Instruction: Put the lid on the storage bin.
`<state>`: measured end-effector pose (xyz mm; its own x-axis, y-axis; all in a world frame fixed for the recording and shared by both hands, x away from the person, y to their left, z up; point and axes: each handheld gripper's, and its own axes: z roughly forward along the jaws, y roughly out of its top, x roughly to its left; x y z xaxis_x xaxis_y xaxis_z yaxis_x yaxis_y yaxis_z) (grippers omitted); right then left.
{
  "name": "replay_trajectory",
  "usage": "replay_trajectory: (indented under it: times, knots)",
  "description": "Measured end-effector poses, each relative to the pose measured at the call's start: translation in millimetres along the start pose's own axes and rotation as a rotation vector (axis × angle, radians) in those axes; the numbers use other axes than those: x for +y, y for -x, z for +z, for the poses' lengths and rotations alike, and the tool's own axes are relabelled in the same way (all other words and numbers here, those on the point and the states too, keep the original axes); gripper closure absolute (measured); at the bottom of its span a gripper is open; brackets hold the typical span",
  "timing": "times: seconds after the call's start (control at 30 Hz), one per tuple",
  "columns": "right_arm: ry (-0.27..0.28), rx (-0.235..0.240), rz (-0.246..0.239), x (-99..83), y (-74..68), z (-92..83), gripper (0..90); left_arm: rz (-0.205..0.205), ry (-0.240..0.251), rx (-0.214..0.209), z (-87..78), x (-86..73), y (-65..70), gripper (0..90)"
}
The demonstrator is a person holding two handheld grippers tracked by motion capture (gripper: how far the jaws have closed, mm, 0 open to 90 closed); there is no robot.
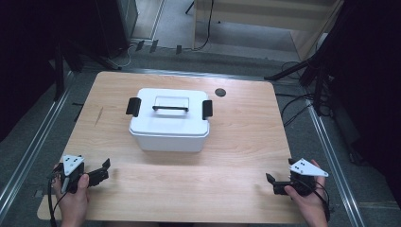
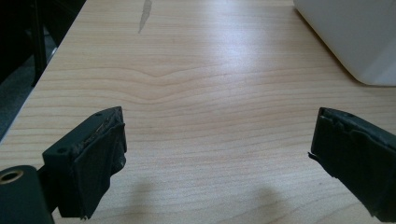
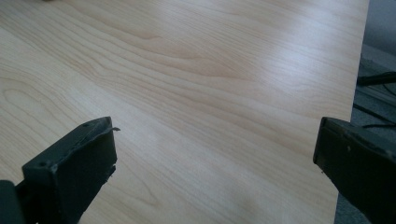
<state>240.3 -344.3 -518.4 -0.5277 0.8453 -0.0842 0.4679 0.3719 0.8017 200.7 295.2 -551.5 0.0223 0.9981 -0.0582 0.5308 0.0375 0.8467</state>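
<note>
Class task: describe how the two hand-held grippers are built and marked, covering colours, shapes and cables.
Each hand holds a black two-jaw gripper. The left gripper and the right gripper each carry a pale grey three-cornered plate dotted with small dark marks. A black cable trails from each. Close up, the jaws are blocky, with worn, frayed black pads. No sleeves show at the wrists.

Your table (image 1: 236, 156) is pale wood with wavy brown grain lines and one short dark streak (image 1: 99, 116) at nine o'clock from the box. The box (image 1: 169, 127) at the centre is plain white, with black latches (image 1: 133, 106) at its nine and three o'clock ends and a black handle (image 1: 170, 108) on its lid. At one o'clock from it lies a dark grey disc (image 1: 220, 92). Your left gripper (image 1: 105, 168) and right gripper (image 1: 270, 182) are black, each topped by a light grey plate with dark dots.
</note>
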Motion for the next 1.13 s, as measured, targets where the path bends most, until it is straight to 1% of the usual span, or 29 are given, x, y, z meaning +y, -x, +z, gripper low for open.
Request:
replay_trajectory:
  times: [0.1, 0.17, 0.33, 0.47, 0.5, 0.53, 0.63, 0.7, 0.93, 1.03, 1.13]
  knots:
    - [0.032, -0.008, 0.043, -8.2, 2.6, -4.2, 0.0, 0.002, 0.0, 0.002, -0.2, 0.0, 0.0, 4.1]
    - [0.047, -0.011, 0.064, -12.7, 4.0, -6.3, 0.0, -0.005, 0.006, 0.004, -0.5, -0.2, 0.1, 4.0]
    - [0.059, -0.019, 0.086, -23.4, 3.2, -5.8, 0.0, -0.006, 0.007, 0.006, -0.7, -0.2, 0.0, 4.0]
    - [0.061, -0.033, 0.108, -34.1, 5.0, -0.7, 0.0, -0.005, 0.007, 0.007, -0.4, -0.2, 0.0, 4.0]
    - [0.068, -0.034, 0.116, -34.8, 6.1, -1.1, 0.0, -0.005, 0.008, 0.009, -0.4, -0.2, 0.1, 4.0]
    - [0.095, -0.029, 0.13, -34.1, 7.9, -3.3, 0.0, -0.004, 0.008, 0.009, -0.3, -0.1, 0.2, 4.0]
    - [0.107, -0.028, 0.155, -35.7, 10.6, -3.3, 0.0, 0.005, 0.003, 0.012, 0.5, 0.3, 1.0, 4.0]
    - [0.116, -0.03, 0.157, -36.1, 10.2, -3.5, 0.0, 0.007, 0.001, 0.013, 0.4, 0.4, 1.1, 4.0]
    - [0.101, -0.047, 0.133, -36.3, 6.3, -1.6, 0.0, 0.013, 0.001, 0.02, 0.9, 0.3, 2.0, 4.0]
    - [0.107, -0.049, 0.142, -36.6, 6.8, -2.0, 0.0, 0.016, -0.006, 0.021, 1.7, 0.9, 1.7, 4.1]
    - [0.105, -0.049, 0.133, -36.6, 6.3, -1.9, 0.0, 0.01, -0.007, 0.019, 2.3, 1.0, 1.7, 4.0]
